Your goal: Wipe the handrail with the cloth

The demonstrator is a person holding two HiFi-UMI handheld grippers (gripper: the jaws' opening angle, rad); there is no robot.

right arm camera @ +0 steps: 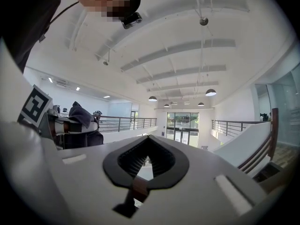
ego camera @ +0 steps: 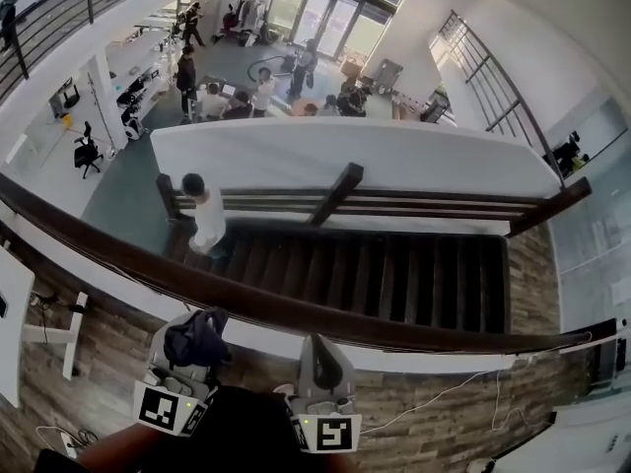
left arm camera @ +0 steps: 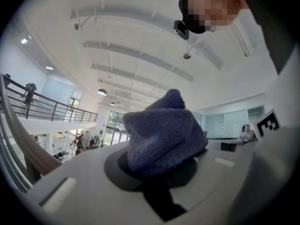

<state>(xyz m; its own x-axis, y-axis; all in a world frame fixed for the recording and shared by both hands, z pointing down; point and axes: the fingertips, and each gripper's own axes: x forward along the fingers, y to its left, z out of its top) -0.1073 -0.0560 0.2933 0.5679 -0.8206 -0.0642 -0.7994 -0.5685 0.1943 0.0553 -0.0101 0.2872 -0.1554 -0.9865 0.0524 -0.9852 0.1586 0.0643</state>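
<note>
Head view: left gripper point(ego camera: 198, 323), clamped on the bunched dark cloth point(ego camera: 192, 344), hovers just short of the handrail point(ego camera: 296, 308). Beside it is the right gripper point(ego camera: 317, 340), jaws together and empty. A loose pinch could drop the cloth beyond the handrail onto the stairs point(ego camera: 394, 274), where a person point(ego camera: 205, 220) walks.

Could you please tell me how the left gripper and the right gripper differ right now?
The left gripper is shut on a dark blue cloth; the right gripper is shut on nothing. Cloth hides the left gripper's jaws; the right gripper's show bare. Both sit near the handrail.
</note>
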